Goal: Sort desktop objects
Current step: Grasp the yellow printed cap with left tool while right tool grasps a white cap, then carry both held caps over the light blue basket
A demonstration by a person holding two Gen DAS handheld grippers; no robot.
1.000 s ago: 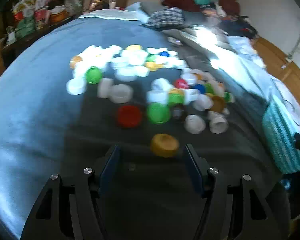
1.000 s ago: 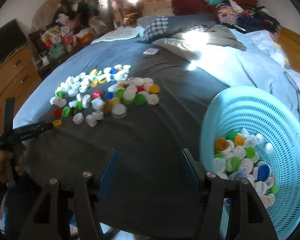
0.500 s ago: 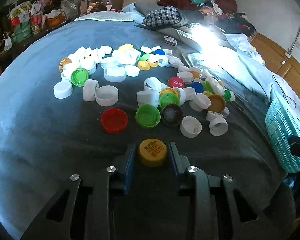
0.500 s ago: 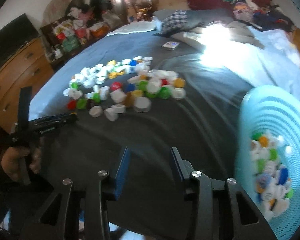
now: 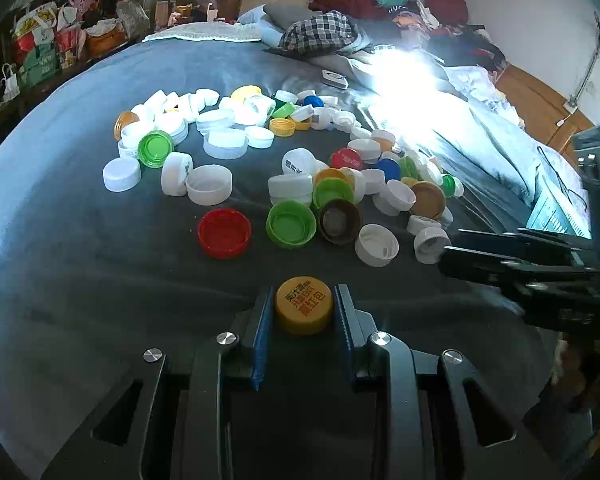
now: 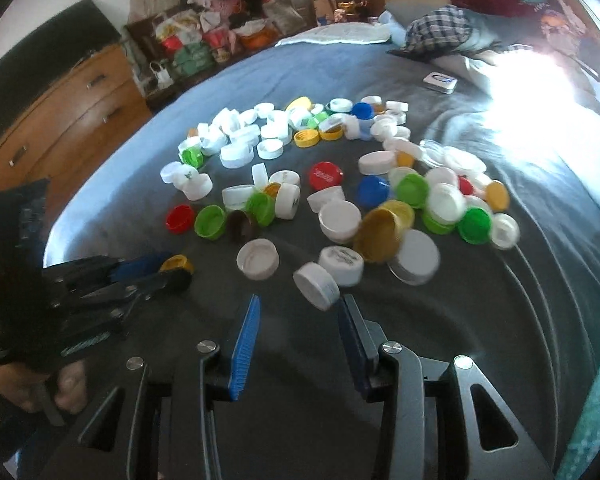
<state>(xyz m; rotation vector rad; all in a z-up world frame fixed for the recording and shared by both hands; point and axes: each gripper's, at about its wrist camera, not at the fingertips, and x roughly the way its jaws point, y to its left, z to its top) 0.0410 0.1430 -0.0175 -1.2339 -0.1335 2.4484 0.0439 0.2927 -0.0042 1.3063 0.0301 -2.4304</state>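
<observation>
Left wrist view: left gripper point(image 5: 304, 312) closing, blue pads pinching yellow cap point(image 5: 304, 310) at 6 o'clock on grey blanket point(image 5: 80, 272). Red cap point(image 5: 224, 233) lying at 11 o'clock of it, cap pile point(image 5: 300, 168) spreading toward 12. Right gripper point(image 5: 512, 256) entering at 3 o'clock.

Right wrist view: right gripper point(image 6: 296, 320) standing apart, gripping nothing; white cap point(image 6: 316, 286) lying at 1 o'clock, by right pad. Teal basket point(image 6: 596, 412) showing at 4 o'clock.

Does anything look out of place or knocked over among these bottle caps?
Nothing spilled or broken. The caps lie jumbled: some open side up, like the red cap, others top up. In the right wrist view a white cap looks tipped on edge, and a gold cap leans on neighbours.
</observation>
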